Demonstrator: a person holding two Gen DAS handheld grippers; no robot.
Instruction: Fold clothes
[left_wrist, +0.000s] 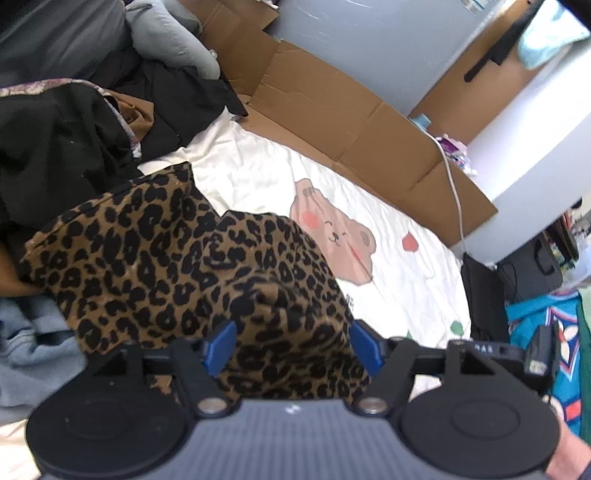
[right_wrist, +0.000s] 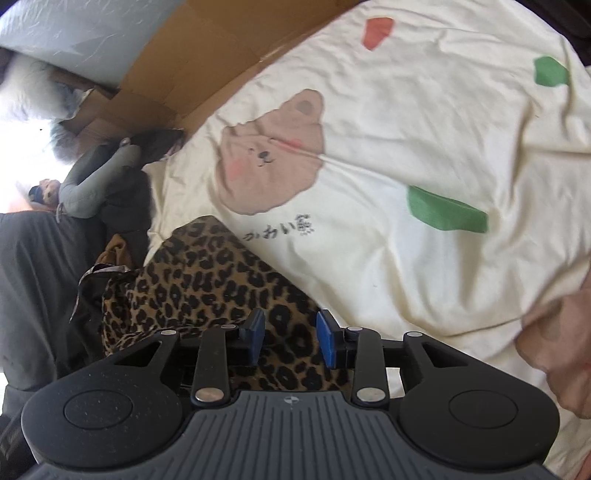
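At the far left of the left wrist view, a heap of dark clothes (left_wrist: 62, 147) is piled on the bed, with a pale blue garment (left_wrist: 33, 354) crumpled nearer. Just right of the heap, the leopard-print garment (left_wrist: 177, 266) is spread in loose folds over the cream bedsheet (left_wrist: 399, 280), its near part bunched between the blue pads (left_wrist: 221, 347) of the left hand-held gripper (left_wrist: 291, 347). The jaws are seen well apart, with cloth lying in the gap but not pinched. Further right, a bear print (left_wrist: 332, 232) is shown on the sheet, flattened cardboard (left_wrist: 332, 122) is laid along the far edge of the bed, and a white cable (left_wrist: 456, 199) is draped across it.

In the right wrist view, the same garment (right_wrist: 207, 280) is found at the near left, partly under the right hand-held gripper (right_wrist: 291, 341). Its blue pads (right_wrist: 327, 343) are set apart, and the fabric appears to lie beneath them rather than be clamped, though the blur leaves this uncertain. The bear print (right_wrist: 273, 155) and green patches (right_wrist: 447, 216) are seen on the sheet (right_wrist: 443, 129) to the right.
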